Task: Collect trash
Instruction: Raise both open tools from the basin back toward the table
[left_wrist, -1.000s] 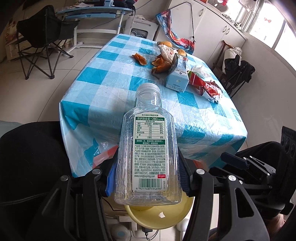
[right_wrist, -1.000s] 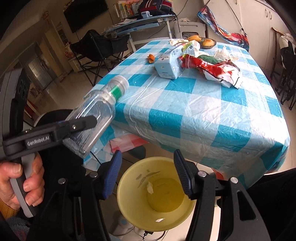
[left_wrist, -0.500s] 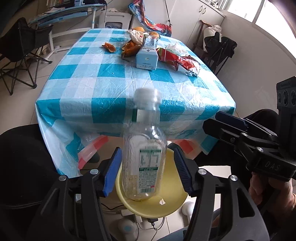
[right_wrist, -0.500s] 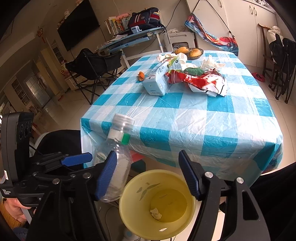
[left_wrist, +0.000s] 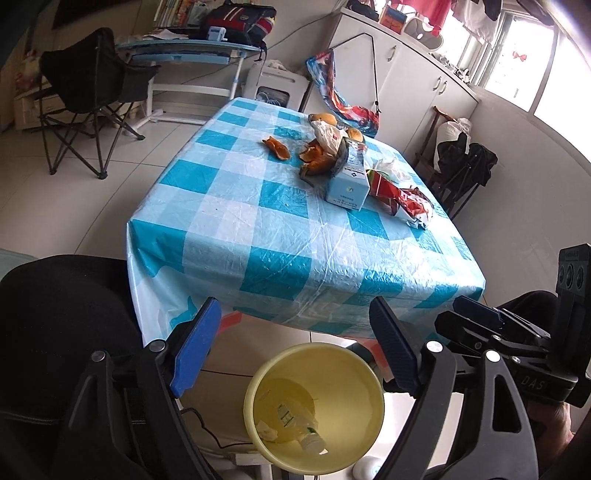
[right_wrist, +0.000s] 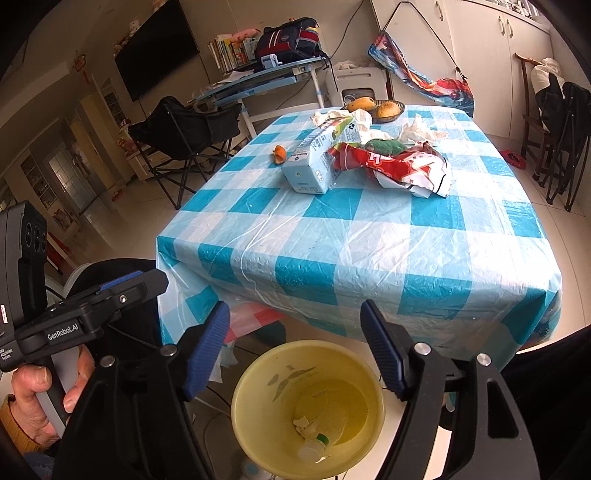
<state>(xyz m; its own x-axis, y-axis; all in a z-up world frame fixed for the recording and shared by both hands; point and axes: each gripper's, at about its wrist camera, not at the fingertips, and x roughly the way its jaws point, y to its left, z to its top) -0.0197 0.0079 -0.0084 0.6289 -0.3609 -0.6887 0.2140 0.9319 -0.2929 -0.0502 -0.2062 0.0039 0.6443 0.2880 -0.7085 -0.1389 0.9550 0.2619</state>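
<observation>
Drop step done: bottle (left_wrist: 295, 424) lay in yellow bin (left_wrist: 255, 391) below tabletop's near edge; your left gripper (left_wrist: 295, 347) and right gripper (right_wrist: 295, 350) were both opening, nothing between jaws; next, reach carton (left_wrist: 349, 181) toward tabletop's far right corner.

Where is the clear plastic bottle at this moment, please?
In both wrist views the plastic bottle lies inside the yellow bin on the floor, at the table's near edge, cap end low beside a paper scrap.

Pale floor tiles (left_wrist: 92, 206) spread under the checked surface (left_wrist: 258, 221). A black folding chair (left_wrist: 92, 85) and a desk (left_wrist: 192, 51) stand far left, white cabinets (left_wrist: 417, 74) far right, beside a bright window (left_wrist: 517, 55).
</observation>
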